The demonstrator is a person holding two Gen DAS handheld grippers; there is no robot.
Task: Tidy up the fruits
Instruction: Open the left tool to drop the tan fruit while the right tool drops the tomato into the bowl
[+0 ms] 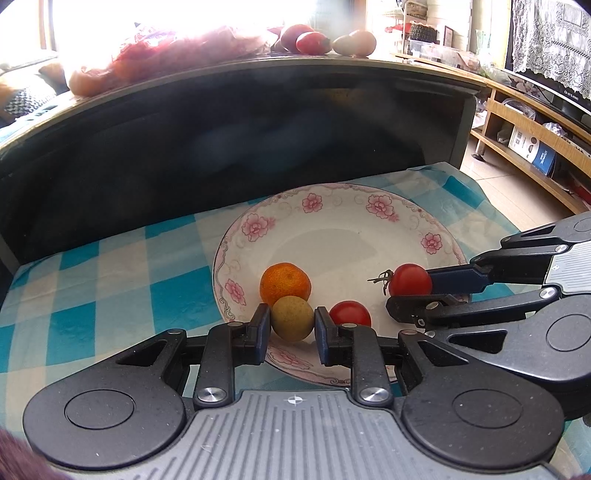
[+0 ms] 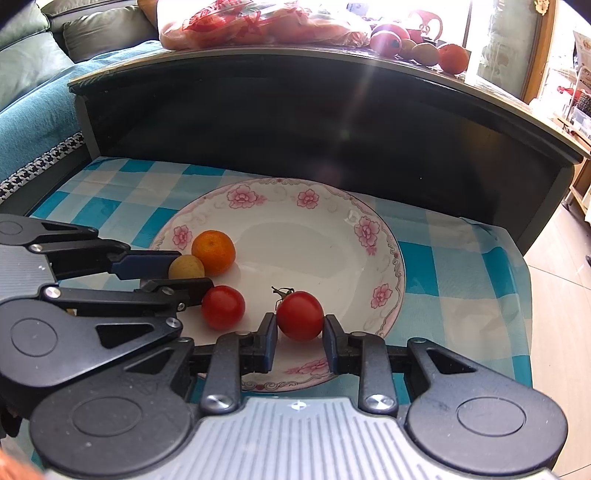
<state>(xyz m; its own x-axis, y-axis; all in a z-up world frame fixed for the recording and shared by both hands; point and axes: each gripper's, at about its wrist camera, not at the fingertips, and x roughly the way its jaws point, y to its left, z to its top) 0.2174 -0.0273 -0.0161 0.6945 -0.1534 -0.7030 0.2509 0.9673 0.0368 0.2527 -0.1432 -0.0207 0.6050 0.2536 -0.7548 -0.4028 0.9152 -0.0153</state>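
Note:
A white plate with a pink flower rim point(image 1: 376, 203) point(image 2: 306, 197) lies on a blue checked cloth. On it sit a small orange point(image 1: 285, 282) point(image 2: 213, 252) and a loose red tomato point(image 1: 350, 313) point(image 2: 223, 307). My left gripper point(image 1: 291, 326) point(image 2: 192, 271) is shut on a small yellow-green fruit point(image 1: 291, 317) point(image 2: 186, 266), which touches the orange at the plate's near left. My right gripper point(image 2: 300, 338) point(image 1: 410, 291) is shut on a red tomato with a dried stem point(image 2: 300, 315) point(image 1: 410, 279), low over the plate's near right part.
Behind the plate rises the dark front of a higher table point(image 1: 258, 129) point(image 2: 332, 122). On its top lie a red-printed bag of fruit point(image 1: 177, 55) point(image 2: 258, 22) and several loose fruits point(image 1: 314, 40) point(image 2: 424, 48). The checked cloth point(image 1: 110, 277) extends left; a wooden shelf point(image 1: 535, 147) stands right.

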